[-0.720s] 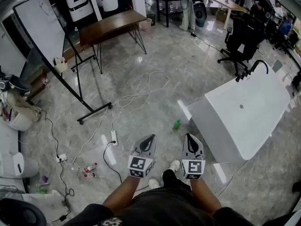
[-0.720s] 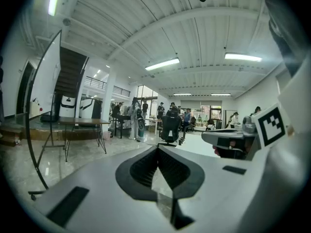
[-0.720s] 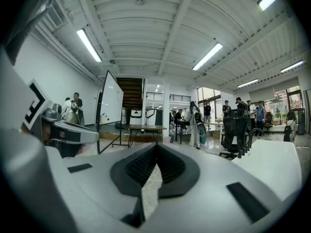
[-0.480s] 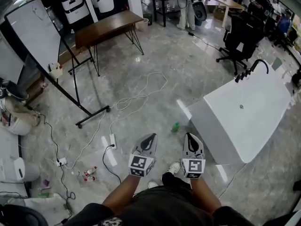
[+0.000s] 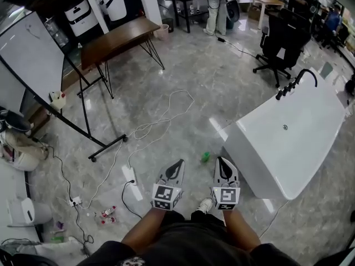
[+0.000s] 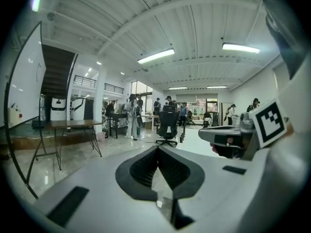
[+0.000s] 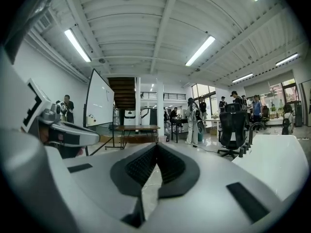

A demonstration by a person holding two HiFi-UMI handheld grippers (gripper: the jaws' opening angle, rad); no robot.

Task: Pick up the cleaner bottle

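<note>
Jaws of left gripper [image 5: 178, 163] and right gripper [image 5: 222, 160] are closed and empty, cleaner bottle [image 5: 206, 157] ahead.

Cleaner bottle [image 5: 205, 157] now nearer the left gripper [image 5: 178, 163] and right gripper [image 5: 222, 161] than moments ago

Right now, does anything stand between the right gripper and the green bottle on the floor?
Nothing visible does. The green bottle stands on the floor just ahead of the right gripper and slightly to its left. The white tub lies off to the right, beside that path. The jaws are shut.
</note>
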